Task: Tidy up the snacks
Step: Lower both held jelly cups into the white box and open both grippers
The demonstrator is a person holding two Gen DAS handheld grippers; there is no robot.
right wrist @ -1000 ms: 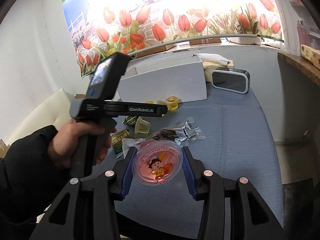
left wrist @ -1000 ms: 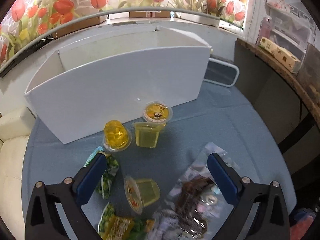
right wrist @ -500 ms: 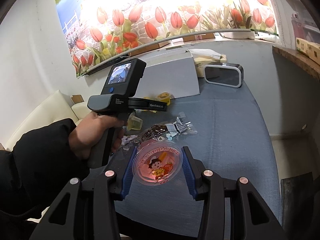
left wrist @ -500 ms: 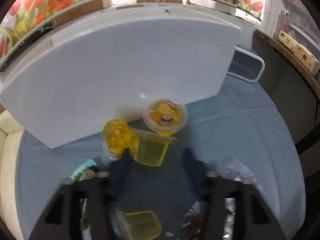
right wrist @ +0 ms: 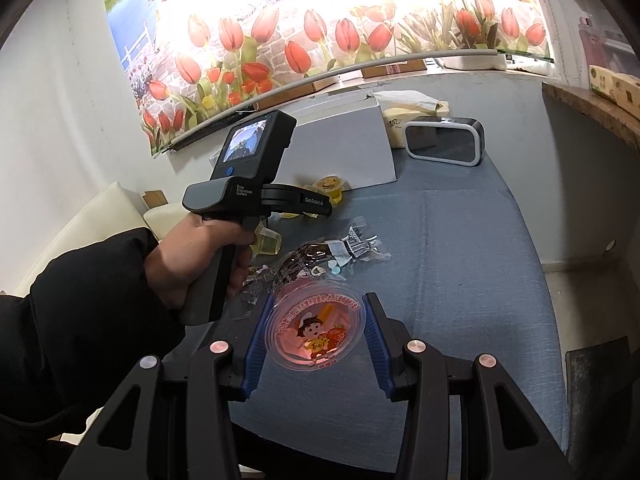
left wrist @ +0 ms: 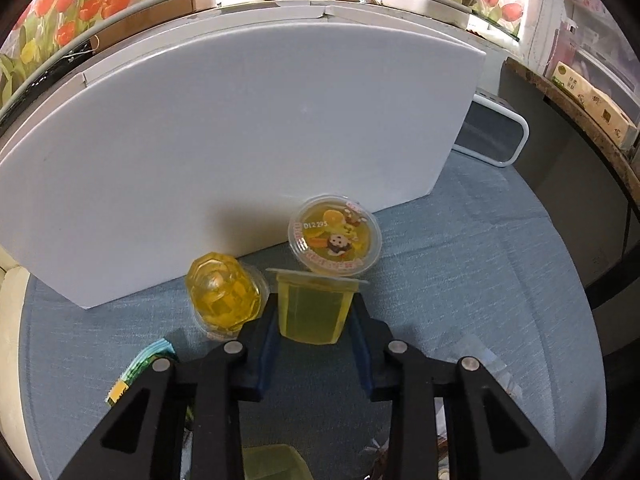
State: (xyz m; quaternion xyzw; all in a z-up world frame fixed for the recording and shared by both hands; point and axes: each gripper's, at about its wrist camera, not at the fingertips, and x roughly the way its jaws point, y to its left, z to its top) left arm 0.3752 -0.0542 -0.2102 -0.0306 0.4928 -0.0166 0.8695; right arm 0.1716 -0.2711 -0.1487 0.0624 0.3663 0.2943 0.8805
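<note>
My left gripper is shut on a yellow-green jelly cup lying on its side on the blue table, close to the white box. An upturned yellow jelly cup sits to its left and a lidded orange-fruit jelly cup stands just behind it. My right gripper is shut on a red jelly cup with a cartoon lid, held above the table. The left gripper's body and the hand holding it show in the right wrist view.
A clear wrapped snack pack, another yellow jelly cup and green snack packets lie on the table. A black-and-white speaker and a tissue pack stand at the back right. A wooden shelf edge runs along the right.
My left gripper moved forward towards the white box and closed on the lying yellow-green jelly cup. My right gripper still holds the red jelly cup in the same place.
</note>
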